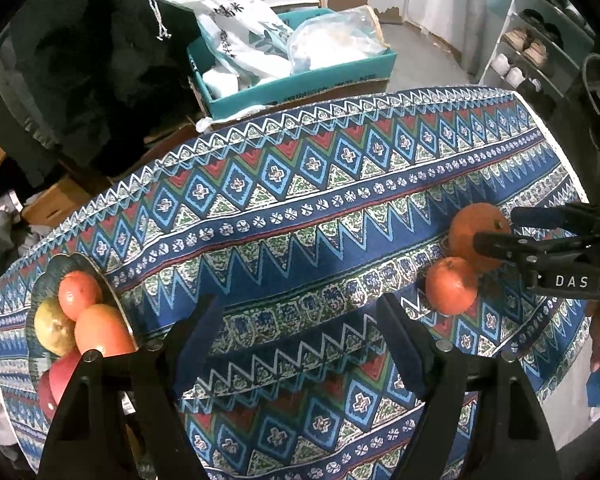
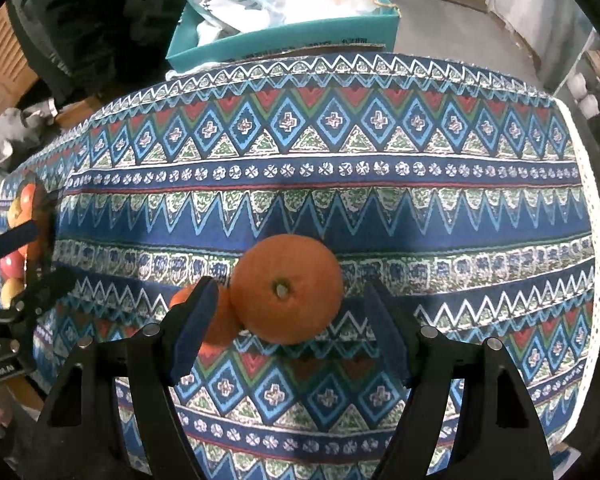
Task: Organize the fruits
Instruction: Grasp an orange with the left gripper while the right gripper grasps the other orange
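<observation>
Straddling round dimpled orange (image 2: 287, 288), right gripper (image 2: 288, 320) spread; left gripper (image 1: 300, 340) spread.

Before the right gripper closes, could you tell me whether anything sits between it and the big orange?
Nothing visible does: the big orange lies between the open right gripper fingers. A smaller orange sits just beyond its left finger.

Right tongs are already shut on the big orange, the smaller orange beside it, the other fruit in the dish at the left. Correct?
Not quite. The right tongs are open around the big orange, not shut on it, as the right wrist view shows. The smaller orange and the dish are as you say.
</observation>
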{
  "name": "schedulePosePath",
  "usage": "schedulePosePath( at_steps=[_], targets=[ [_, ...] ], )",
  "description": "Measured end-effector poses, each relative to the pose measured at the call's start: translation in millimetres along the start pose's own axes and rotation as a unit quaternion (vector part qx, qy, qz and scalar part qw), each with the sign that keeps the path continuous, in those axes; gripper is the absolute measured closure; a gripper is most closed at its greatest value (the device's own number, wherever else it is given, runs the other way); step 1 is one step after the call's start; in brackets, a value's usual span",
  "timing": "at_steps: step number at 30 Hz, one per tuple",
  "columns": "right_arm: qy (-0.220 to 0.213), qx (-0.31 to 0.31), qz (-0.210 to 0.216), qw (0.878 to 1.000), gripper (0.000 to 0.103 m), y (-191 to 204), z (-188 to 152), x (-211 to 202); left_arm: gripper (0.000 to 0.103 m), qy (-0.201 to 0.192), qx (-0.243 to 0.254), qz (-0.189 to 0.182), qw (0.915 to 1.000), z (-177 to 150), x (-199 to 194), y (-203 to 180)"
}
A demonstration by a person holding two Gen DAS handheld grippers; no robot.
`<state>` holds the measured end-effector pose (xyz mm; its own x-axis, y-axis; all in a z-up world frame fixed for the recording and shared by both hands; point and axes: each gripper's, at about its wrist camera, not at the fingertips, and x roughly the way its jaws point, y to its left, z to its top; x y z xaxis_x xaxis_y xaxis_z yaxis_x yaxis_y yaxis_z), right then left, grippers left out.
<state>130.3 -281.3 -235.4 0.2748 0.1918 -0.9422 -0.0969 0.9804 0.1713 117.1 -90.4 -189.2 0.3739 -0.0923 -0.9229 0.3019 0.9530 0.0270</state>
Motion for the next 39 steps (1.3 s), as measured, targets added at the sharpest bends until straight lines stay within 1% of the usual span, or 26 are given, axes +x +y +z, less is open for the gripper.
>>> schedulePosePath(
  at_steps=[4,9,10,11,13,18,24,31,35,39],
  targets=[
    [0.009,0.002,-0.004,1.0,0.028,-1,3,13,0.023,0.006,-0.001,-0.003,1.0,2,7,-2],
    [0.011,0.021,0.019,1.0,0.028,-6,0,20,0.023,0.012,-0.003,-0.012,0.9998,3,12,-6],
    [0.013,0.026,0.028,0.999,0.03,-8,0,21,0.023,0.013,-0.002,-0.014,0.9998,3,12,-7],
    [0.013,0.031,0.039,0.999,0.037,-10,0,21,0.023,0.013,-0.002,-0.015,0.9998,4,12,-8],
    [0.009,0.038,0.046,0.998,0.037,-13,-1,20,0.023,0.014,-0.001,-0.018,0.9997,4,13,-11],
    [-0.006,0.032,0.03,0.999,0.038,-18,-6,9,0.023,0.016,0.0,-0.028,0.9995,6,13,-20],
    [-0.026,0.043,0.009,0.999,0.038,-45,-13,-16,0.023,0.018,0.01,-0.042,0.9989,10,14,-40],
    [-0.03,0.049,-0.011,0.998,0.037,-74,-33,-31,0.022,0.026,0.028,-0.055,0.9978,16,25,-68],
    [-0.032,0.046,-0.022,0.998,0.037,-80,-41,-34,0.022,0.035,0.036,-0.066,0.9966,17,33,-83],
    [-0.032,0.038,-0.03,0.998,0.037,-84,-47,-36,0.022,0.048,0.046,-0.065,0.9956,16,43,-98]
  ],
)
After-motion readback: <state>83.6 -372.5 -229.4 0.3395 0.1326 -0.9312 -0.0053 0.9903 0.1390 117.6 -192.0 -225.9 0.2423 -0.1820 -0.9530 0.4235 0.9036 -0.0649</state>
